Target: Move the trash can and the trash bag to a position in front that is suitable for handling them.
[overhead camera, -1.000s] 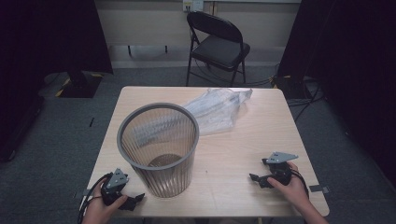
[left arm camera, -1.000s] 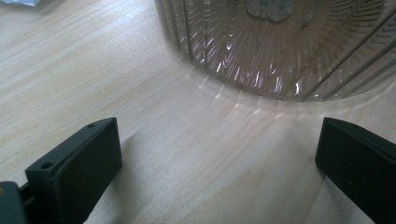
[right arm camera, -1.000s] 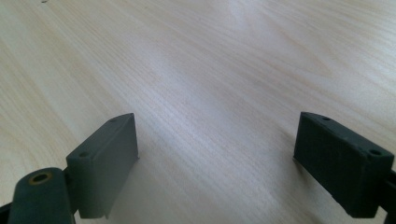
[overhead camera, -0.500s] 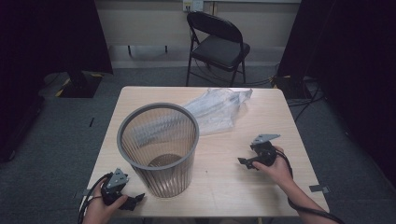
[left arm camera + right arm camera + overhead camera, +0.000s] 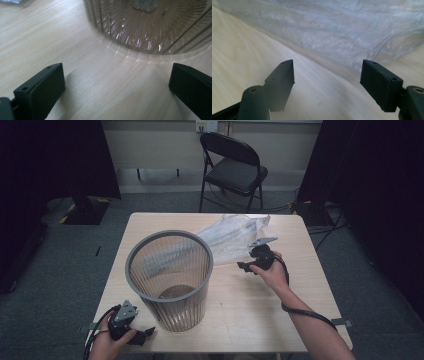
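Table (image 5: pixel 260 315): bin (image 5: pixel 170 277), plastic bag (image 5: pixel 232 237)
Right gripper (image 5: pixel 246 265): moved to bag, jaws narrowing, empty
Left gripper (image 5: pixel 148 335): parked, agape, empty
Next: likely pinch bag

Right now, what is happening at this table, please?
A person is working at a light wooden table with a claw in each hand. The right claw has reached the edge of a crumpled clear plastic bag; its jaws have just been closing but remain apart, with nothing between them yet. The left claw rests open near the base of a grey ribbed wastebasket, which stands upright. The bag is not yet gripped.
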`<action>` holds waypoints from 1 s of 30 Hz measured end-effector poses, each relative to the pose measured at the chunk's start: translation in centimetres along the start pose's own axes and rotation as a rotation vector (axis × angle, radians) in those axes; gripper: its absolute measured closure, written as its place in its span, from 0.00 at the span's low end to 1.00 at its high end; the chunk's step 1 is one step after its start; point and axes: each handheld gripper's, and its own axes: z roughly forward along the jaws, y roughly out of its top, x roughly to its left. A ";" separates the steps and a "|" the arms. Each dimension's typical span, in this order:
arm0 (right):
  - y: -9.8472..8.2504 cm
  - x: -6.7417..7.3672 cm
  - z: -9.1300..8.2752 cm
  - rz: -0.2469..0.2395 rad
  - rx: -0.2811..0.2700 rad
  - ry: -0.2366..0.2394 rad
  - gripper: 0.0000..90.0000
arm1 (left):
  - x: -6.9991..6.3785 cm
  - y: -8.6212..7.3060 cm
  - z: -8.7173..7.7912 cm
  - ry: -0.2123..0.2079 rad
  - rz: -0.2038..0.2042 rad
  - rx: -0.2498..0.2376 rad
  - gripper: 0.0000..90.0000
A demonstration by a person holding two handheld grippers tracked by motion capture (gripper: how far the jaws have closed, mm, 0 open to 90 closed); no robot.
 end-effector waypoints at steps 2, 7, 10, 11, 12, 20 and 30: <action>0.9 -0.2 0.4 0.014 0.001 0.002 0.30 | 0.0 0.0 0.0 -0.001 -0.001 0.000 0.00; 1.9 -0.8 2.5 0.025 0.037 0.031 0.38 | 0.0 0.0 0.0 -0.001 -0.003 -0.002 0.00; 2.0 -1.2 3.7 0.028 0.072 0.048 0.51 | 0.0 0.0 0.0 -0.002 -0.003 -0.001 0.00; 2.0 -1.2 3.8 0.032 0.077 0.056 0.53 | 0.0 0.0 0.0 -0.001 -0.003 -0.002 0.00; 2.0 -1.3 4.1 0.036 0.081 0.058 0.56 | 0.0 0.0 0.0 -0.001 -0.003 -0.002 0.00; 1.0 -2.1 4.4 0.053 0.142 0.069 0.90 | 0.0 0.0 0.0 -0.001 -0.003 -0.001 0.00; 0.3 -1.9 3.9 0.045 0.148 0.075 1.00 | 0.0 0.0 0.0 -0.001 -0.003 -0.002 0.00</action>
